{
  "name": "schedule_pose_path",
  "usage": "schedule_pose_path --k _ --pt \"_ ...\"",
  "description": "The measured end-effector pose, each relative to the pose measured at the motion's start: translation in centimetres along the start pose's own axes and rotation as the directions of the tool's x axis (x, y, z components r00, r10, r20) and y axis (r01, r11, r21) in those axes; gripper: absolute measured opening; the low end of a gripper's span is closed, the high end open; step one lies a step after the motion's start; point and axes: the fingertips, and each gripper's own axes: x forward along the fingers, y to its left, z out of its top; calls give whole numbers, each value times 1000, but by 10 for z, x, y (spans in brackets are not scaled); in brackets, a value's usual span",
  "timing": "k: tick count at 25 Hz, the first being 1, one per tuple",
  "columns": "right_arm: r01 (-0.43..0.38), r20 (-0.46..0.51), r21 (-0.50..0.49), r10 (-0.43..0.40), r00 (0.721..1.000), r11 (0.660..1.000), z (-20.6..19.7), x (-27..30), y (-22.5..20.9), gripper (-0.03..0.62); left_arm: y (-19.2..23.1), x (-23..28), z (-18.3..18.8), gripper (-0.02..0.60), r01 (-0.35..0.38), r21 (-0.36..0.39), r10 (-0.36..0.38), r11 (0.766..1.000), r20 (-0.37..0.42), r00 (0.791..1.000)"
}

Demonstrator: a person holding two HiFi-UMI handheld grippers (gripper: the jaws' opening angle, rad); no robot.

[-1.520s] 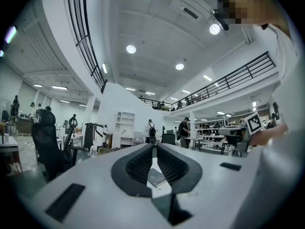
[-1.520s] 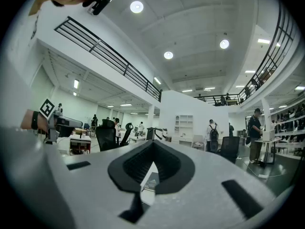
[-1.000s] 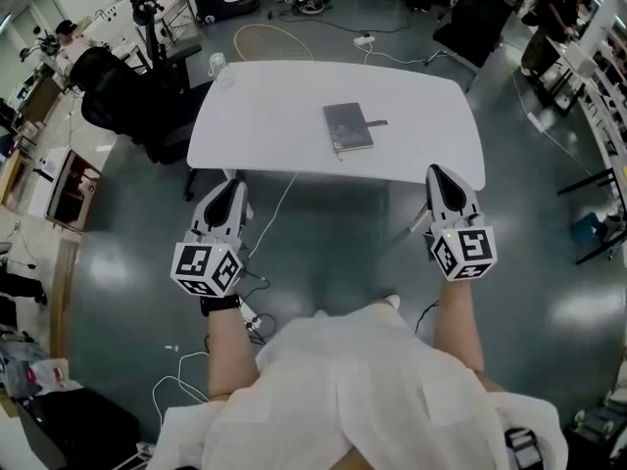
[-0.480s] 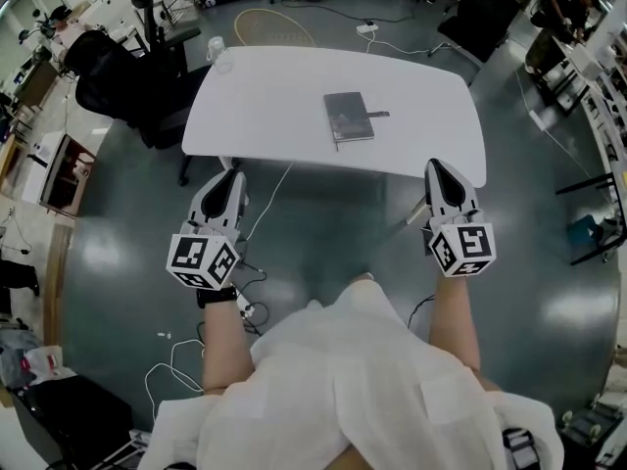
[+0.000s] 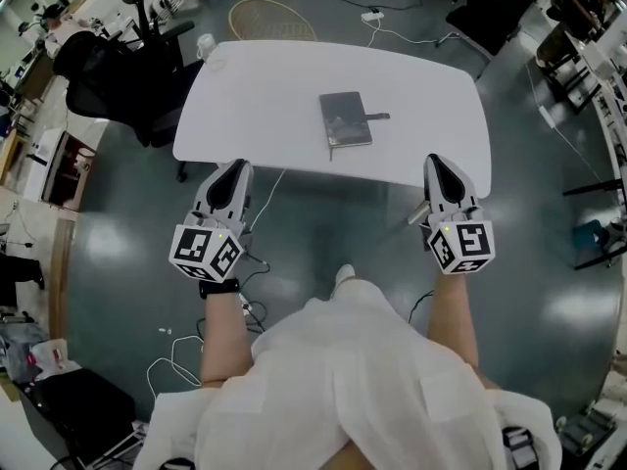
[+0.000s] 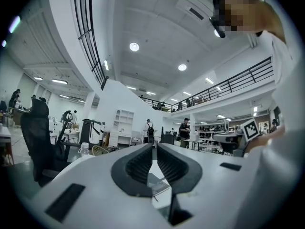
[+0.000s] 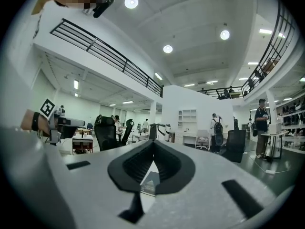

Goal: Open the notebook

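Grey cover: notebook [image 5: 345,119], closed, 12 o'clock on white tabletop [image 5: 245,106]; print too small to read.
Left gripper [image 5: 237,167]: narrow slit, empty.
Right gripper [image 5: 436,163]: tips together, empty.

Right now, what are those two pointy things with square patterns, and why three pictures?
A person holds a tool called a gripper in each hand: left gripper, right gripper. The patterned cubes are part of them. One picture comes from a camera on the person's head, looking down. The other two come from cameras riding on the grippers, looking along their jaws. On the white table lies a closed notebook. Nothing is held: the left jaws are a crack apart, the right jaws together.
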Motion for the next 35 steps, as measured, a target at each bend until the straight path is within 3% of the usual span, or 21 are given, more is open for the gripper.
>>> schedule_pose_path --k 7,12,21,35 --pt "-34 -9 -25 33 999 999 3 51 -37 5 0 72 21 29 1 34 -2 999 33 999" --pt "-77 -18 -31 77 997 997 5 77 -52 5 3 96 25 29 -18 19 17 1000 45 999" --pt "-104 -68 -28 102 992 994 -22 135 -50 23 48 135 -1 29 -30 -22 31 999 41 999" --pt "-47 -38 -16 47 998 999 -20 259 -47 51 143 243 1 29 113 21 -113 993 34 993"
